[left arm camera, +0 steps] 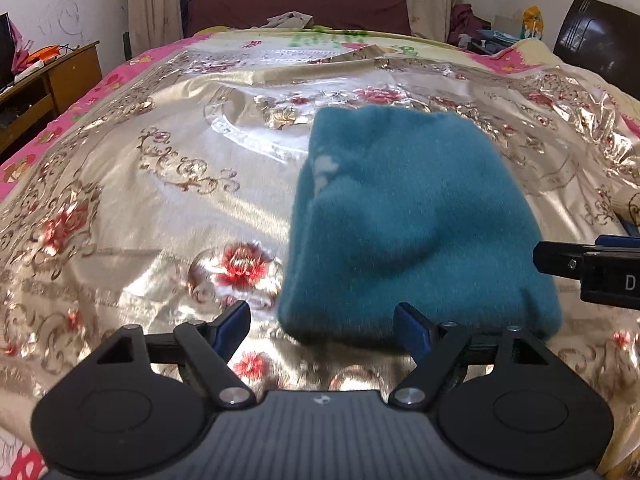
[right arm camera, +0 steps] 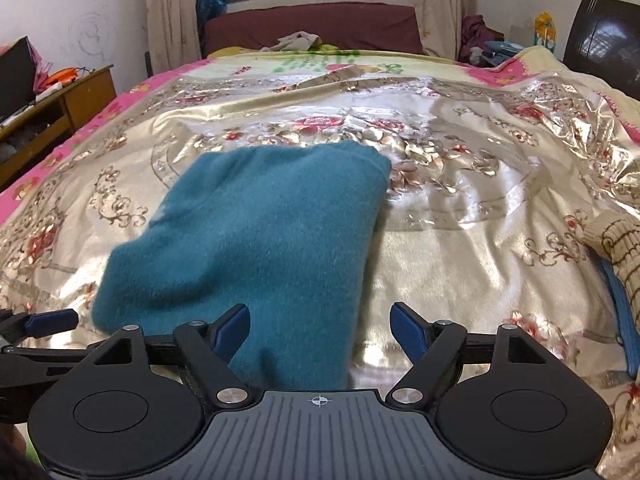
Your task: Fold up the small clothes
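A teal fuzzy garment (left arm camera: 408, 220) lies folded into a rough rectangle on the shiny floral bedspread (left arm camera: 140, 184). It also shows in the right wrist view (right arm camera: 264, 240). My left gripper (left arm camera: 322, 326) is open and empty, just in front of the garment's near left corner. My right gripper (right arm camera: 320, 330) is open and empty over the garment's near right edge. The right gripper's finger shows at the right edge of the left wrist view (left arm camera: 560, 258). The left gripper's finger shows at the left edge of the right wrist view (right arm camera: 52, 320).
A striped beige knit piece (right arm camera: 616, 244) and a blue strap (right arm camera: 624, 312) lie at the right of the bed. A wooden desk (right arm camera: 60, 104) stands left of the bed. A dark red headboard (right arm camera: 316, 26) and a crumpled cloth (right arm camera: 298, 42) are at the far end.
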Available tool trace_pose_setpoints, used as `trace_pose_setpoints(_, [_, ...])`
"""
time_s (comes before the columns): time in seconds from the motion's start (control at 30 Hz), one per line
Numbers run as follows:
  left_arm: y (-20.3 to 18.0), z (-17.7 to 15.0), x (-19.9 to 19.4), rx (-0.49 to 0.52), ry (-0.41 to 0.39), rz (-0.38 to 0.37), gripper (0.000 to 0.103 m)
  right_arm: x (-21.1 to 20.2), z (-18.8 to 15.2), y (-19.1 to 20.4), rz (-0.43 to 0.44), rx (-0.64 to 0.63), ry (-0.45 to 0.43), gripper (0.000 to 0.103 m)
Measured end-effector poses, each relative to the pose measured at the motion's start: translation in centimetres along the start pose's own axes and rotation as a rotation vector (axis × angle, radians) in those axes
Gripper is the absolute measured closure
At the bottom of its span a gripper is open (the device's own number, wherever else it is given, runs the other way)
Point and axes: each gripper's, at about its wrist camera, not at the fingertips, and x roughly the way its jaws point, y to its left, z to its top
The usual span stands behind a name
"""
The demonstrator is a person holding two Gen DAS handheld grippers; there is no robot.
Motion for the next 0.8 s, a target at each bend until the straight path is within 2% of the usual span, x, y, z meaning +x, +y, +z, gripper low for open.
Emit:
trace_pose_setpoints(0.13, [-0.1,-0.5,-0.3,0.002,0.009,0.013,0.019,-0.1,-0.9,0.1,-0.003,-0.007,0.010,0.021])
trace_pose_setpoints(0.27, [-0.4,-0.8,-0.4,0.015,0.019,0.032,0.014,0.1,-1.5,0.1,0.004,-0.011,0.025,0.021])
trace_pose_setpoints(0.5, [-0.8,-1.3,-0.2,0.022,0.044,0.038,0.014,0.2,-2.4,0.2,0.012,-0.014,0.043,0.021])
trace_pose_setpoints(0.8, [-0.9,-2.0,-0.3,0.033,0.076,0.080,0.012,0.1,-3.5,0.6,0.011,-0.027,0.066,0.019])
